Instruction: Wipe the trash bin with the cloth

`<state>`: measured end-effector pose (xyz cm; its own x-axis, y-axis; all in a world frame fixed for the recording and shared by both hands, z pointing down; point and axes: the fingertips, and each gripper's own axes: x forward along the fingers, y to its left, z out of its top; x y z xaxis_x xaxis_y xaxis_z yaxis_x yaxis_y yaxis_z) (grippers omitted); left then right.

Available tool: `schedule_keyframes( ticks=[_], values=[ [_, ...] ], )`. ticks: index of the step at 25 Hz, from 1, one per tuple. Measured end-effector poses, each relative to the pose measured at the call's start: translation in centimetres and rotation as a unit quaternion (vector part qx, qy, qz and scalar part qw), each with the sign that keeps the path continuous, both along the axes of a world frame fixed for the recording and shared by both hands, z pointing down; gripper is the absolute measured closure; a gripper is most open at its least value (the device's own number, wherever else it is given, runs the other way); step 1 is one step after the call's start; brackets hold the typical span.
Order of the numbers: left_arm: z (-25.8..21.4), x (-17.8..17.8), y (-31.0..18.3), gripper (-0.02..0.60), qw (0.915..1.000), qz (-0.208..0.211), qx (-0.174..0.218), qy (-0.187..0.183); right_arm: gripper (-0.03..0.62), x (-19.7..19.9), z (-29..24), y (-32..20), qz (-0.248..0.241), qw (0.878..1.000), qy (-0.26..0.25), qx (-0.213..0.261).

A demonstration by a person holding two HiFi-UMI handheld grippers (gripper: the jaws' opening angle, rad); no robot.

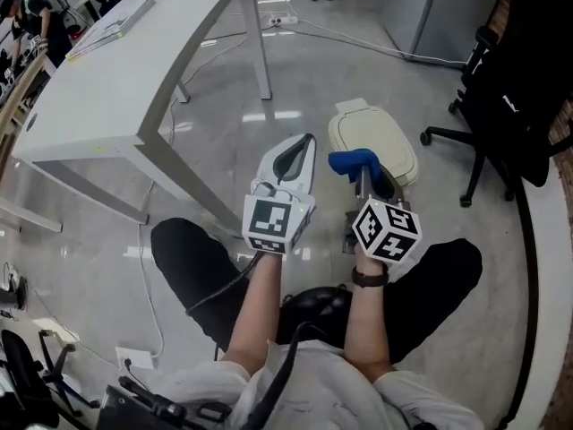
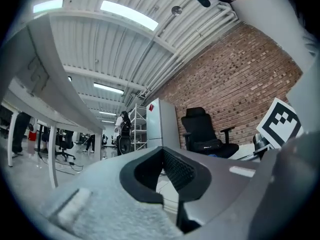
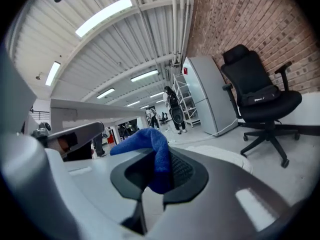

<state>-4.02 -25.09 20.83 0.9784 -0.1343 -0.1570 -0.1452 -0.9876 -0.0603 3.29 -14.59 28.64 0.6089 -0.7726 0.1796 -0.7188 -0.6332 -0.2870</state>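
The cream trash bin with its lid down stands on the floor just ahead of my knees. A blue cloth hangs bunched over its near left part, and my right gripper is shut on it. The right gripper view shows the cloth pinched in the gripper, with the pale bin lid beyond. My left gripper is held up to the left of the bin, apart from it. Its white jaws are together and nothing is between them.
A white table stands to the far left, its legs close to the left gripper. A black office chair is at the right, beside a curved white ledge. A grey cabinet and floor cables lie further off.
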Motion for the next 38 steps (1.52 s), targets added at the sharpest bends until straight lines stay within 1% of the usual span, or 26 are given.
schedule_keyframes(
  ticks=[3, 5, 8, 10, 12, 14, 17, 21, 25, 26, 30, 34, 36, 38],
  values=[
    [1.4, 1.1, -1.7, 0.581, 0.9997, 0.020, -0.011, -0.011, 0.549, 0.3, 3.5, -2.4, 0.004, 0.999, -0.043, -0.013],
    [2.5, 1.7, -2.9, 0.581, 0.9994, 0.027, -0.008, -0.019, 0.549, 0.6, 5.5, -4.3, 0.007, 0.998, -0.066, -0.015],
    [4.0, 2.3, -4.6, 0.581, 0.9992, 0.027, -0.016, -0.024, 0.549, 1.7, 7.4, -6.6, 0.024, 0.997, -0.078, -0.013],
    [4.4, 2.6, -5.7, 0.581, 0.9989, 0.031, -0.028, -0.023, 0.549, 2.7, 8.1, -8.2, 0.040, 0.996, -0.082, -0.002],
    [4.8, 2.7, -6.8, 0.581, 0.9986, 0.033, -0.035, -0.021, 0.549, 3.8, 8.8, -9.7, 0.061, 0.993, -0.100, 0.028],
    [5.2, 2.6, -7.8, 0.581, 0.9985, 0.031, -0.038, -0.024, 0.549, 5.0, 9.7, -10.7, 0.090, 0.986, -0.122, 0.066],
    [6.2, 2.6, -9.2, 0.581, 0.9984, 0.029, -0.038, -0.029, 0.549, 6.7, 11.2, -11.7, 0.131, 0.975, -0.138, 0.111],
    [7.6, 2.6, -10.6, 0.581, 0.9981, 0.030, -0.039, -0.039, 0.549, 7.5, 13.3, -13.6, 0.155, 0.964, -0.162, 0.145],
    [8.8, 3.1, -10.9, 0.581, 0.9970, 0.048, -0.038, -0.046, 0.549, 8.9, 15.5, -13.7, 0.202, 0.944, -0.186, 0.181],
    [9.3, 3.2, -10.9, 0.581, 0.9967, 0.053, -0.038, -0.049, 0.550, 9.1, 16.0, -13.8, 0.209, 0.943, -0.186, 0.183],
    [11.2, 4.0, -10.9, 0.581, 0.9955, 0.061, -0.043, -0.058, 0.553, 8.9, 19.0, -14.6, 0.217, 0.942, -0.189, 0.172],
    [12.1, 5.0, -10.1, 0.581, 0.9941, 0.074, -0.056, -0.056, 0.553, 9.2, 23.4, -13.6, 0.239, 0.933, -0.217, 0.158],
    [12.6, 5.3, -10.3, 0.581, 0.9938, 0.071, -0.063, -0.058, 0.553, 9.3, 26.2, -13.1, 0.249, 0.928, -0.236, 0.146],
    [13.5, 5.5, -10.6, 0.581, 0.9929, 0.064, -0.074, -0.067, 0.553, 9.3, 29.3, -12.9, 0.251, 0.928, -0.247, 0.120]
  ],
)
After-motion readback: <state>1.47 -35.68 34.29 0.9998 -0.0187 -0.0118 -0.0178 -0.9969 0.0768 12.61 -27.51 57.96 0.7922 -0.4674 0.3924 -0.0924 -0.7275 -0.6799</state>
